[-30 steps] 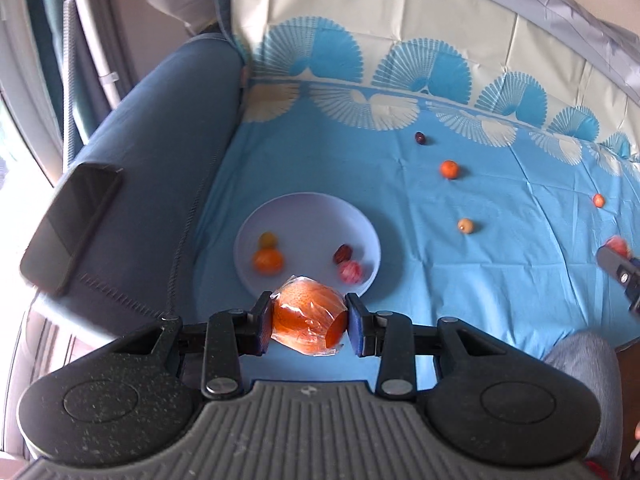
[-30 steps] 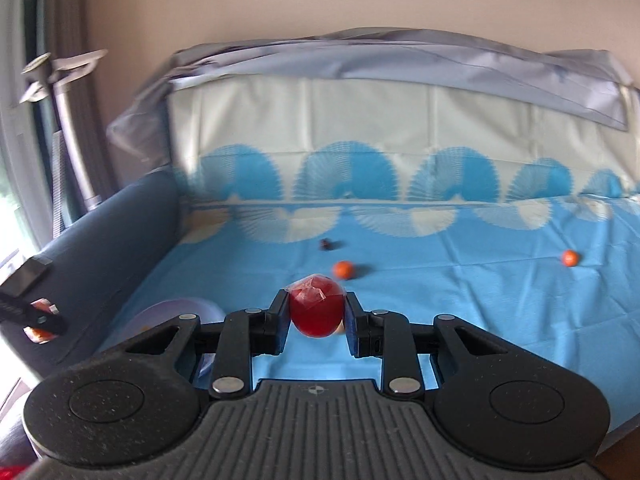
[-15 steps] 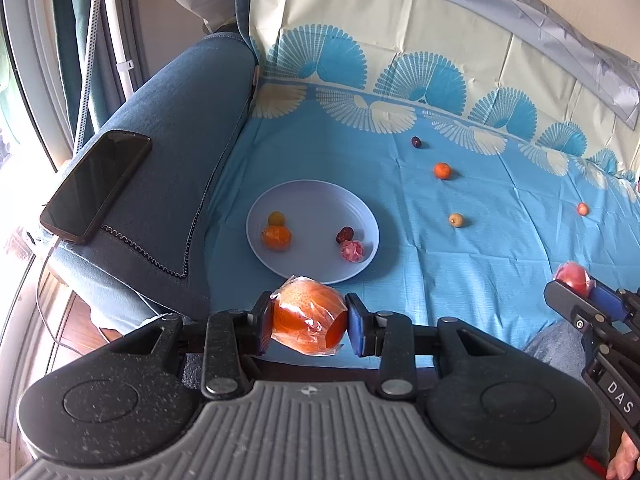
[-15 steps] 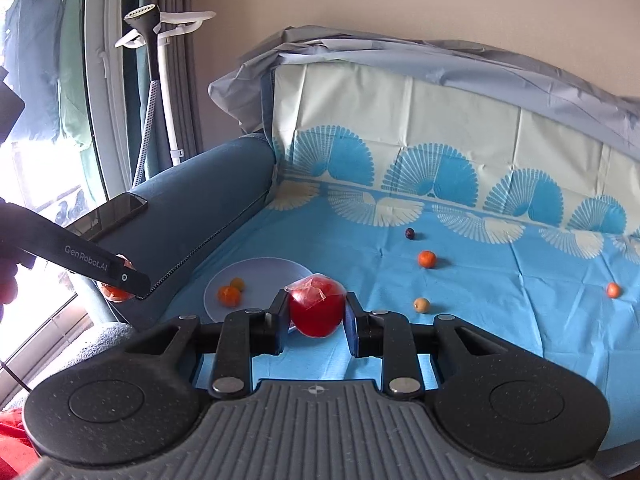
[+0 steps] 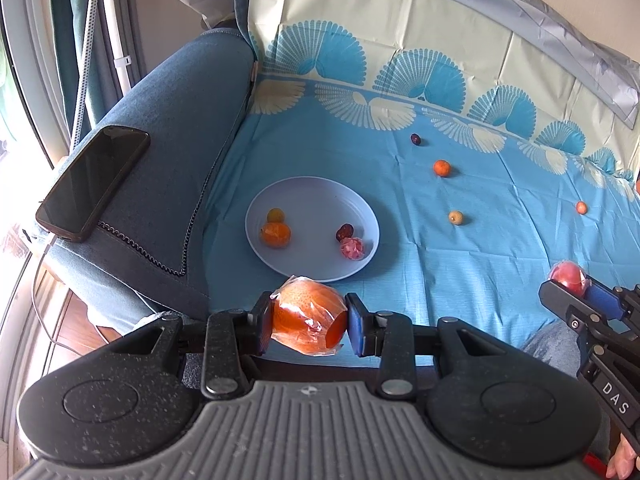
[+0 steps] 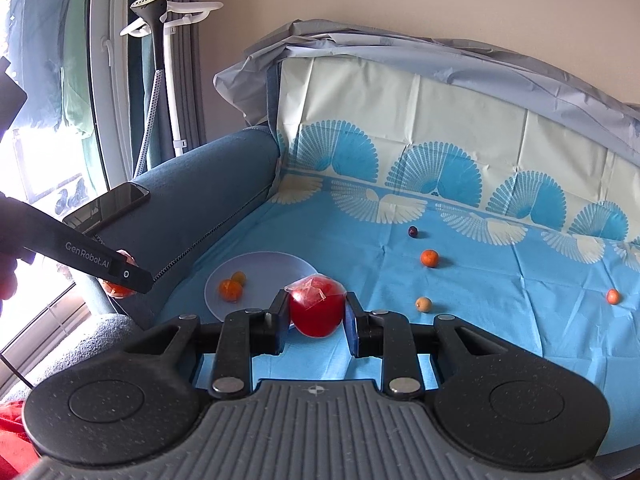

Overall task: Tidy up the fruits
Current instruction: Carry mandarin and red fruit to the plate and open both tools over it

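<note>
My left gripper is shut on a plastic-wrapped orange, held above the sofa's front edge, short of the pale plate. My right gripper is shut on a wrapped red apple; it also shows in the left wrist view at the right. The plate holds a small orange, a yellowish fruit, a dark red fruit and a wrapped pink fruit. Loose on the blue cloth lie a dark fruit, an orange, a tan fruit and a small orange.
A black phone lies on the blue sofa armrest at the left. The patterned cloth runs up the backrest. A garment steamer stand and curtains stand by the window at the left.
Both grippers have pulled back and risen from the cloth, each still holding its fruit. The plate and loose fruits now look farther away.
</note>
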`<state>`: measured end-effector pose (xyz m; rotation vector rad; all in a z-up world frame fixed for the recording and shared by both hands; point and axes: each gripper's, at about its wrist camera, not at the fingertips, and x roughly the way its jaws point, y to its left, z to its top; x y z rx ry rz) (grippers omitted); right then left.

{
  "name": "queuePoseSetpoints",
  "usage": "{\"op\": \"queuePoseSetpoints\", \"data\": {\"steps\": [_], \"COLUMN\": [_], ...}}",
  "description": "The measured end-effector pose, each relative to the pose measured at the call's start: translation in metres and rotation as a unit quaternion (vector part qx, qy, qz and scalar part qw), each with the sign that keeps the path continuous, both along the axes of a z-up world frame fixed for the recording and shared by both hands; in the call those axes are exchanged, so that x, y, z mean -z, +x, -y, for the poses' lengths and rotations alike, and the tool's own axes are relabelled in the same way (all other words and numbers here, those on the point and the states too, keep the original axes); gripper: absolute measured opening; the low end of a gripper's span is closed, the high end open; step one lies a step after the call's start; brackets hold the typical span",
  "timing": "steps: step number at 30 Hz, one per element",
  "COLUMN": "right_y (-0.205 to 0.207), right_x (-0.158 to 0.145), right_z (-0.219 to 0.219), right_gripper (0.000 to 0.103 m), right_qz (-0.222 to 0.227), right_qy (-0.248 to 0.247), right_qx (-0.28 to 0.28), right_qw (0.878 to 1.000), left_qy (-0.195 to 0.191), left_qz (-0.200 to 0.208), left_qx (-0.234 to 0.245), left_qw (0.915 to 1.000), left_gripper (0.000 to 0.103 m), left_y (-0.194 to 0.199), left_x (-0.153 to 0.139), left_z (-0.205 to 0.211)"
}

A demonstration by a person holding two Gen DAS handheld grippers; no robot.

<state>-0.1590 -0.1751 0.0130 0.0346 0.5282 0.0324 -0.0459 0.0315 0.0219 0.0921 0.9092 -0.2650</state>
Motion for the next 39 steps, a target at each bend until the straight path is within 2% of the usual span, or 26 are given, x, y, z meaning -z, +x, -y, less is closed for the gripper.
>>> {"op": "queuePoseSetpoints", "data": {"steps": [12, 23, 29, 39], "right_y": [0.024, 0.095, 0.145, 0.212], "right_x": [0.009, 0.034, 0.058, 0.115], "right_z": [-0.006, -0.029, -0.043, -0.051], "right_gripper": [0.029, 0.029, 0.029, 0.029], "right_qz": [-0.026, -0.067, -0.092, -0.150], "right_qy": [0.000, 0.010, 0.014, 0.011], "right_qx": [-0.021, -0.066, -0.083, -0.091], "right_qw": [0.999, 0.996, 0.992, 0.984], "left_qy": [0.002, 0.000, 0.001, 0.010], "left_qz": [-0.018, -0.045, -0.067, -0.097], "left_qx": [-0.010, -0.003, 0.003, 0.005], "left_qw": [0.9998, 0.9990, 0.9977, 0.9953], "left_gripper": [0.041, 0.041, 0.041, 0.041], "left_y": [0.026, 0.079, 0.119, 0.183], "left_x": [0.010, 0.029, 0.052, 0.109], "left_z": [-0.005, 0.001, 0.010, 0.024]}}
